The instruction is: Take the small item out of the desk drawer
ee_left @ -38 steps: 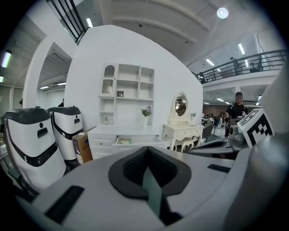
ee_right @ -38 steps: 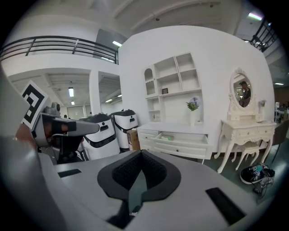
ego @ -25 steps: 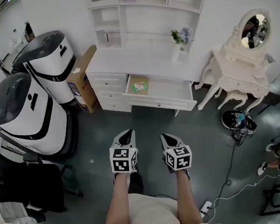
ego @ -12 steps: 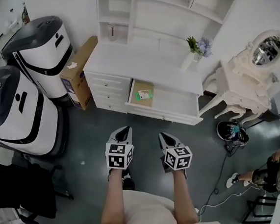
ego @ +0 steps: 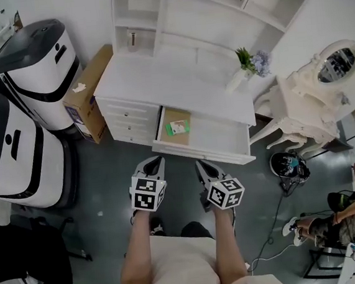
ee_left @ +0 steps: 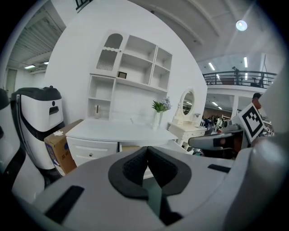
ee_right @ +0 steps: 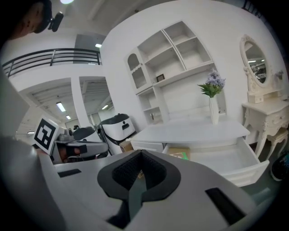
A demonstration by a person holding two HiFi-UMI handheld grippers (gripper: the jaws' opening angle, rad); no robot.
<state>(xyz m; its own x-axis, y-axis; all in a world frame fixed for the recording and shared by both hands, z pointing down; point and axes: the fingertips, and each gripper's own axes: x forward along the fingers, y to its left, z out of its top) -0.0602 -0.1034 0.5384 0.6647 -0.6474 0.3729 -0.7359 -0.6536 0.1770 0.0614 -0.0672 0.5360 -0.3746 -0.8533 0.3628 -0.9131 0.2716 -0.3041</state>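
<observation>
Head view, item 1: open desk drawer (ego: 205, 157), with the small green-and-white item (ego: 177, 128) on a brown sheet (ego: 177, 121) at its left end. In the left gripper view I get only a sliver of that drawer.

Item 2: left gripper (ego: 156, 164) and right gripper (ego: 200, 166), just short of the drawer front. I read both with jaws pressed together, nothing between them.

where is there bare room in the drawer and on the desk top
The open drawer is bare from the brown liner at its left end, where the small green item lies, to its right wall. The desk top is bare from its left edge to the vase at back right. Crowded: left of the desk, by the cardboard box.
</observation>
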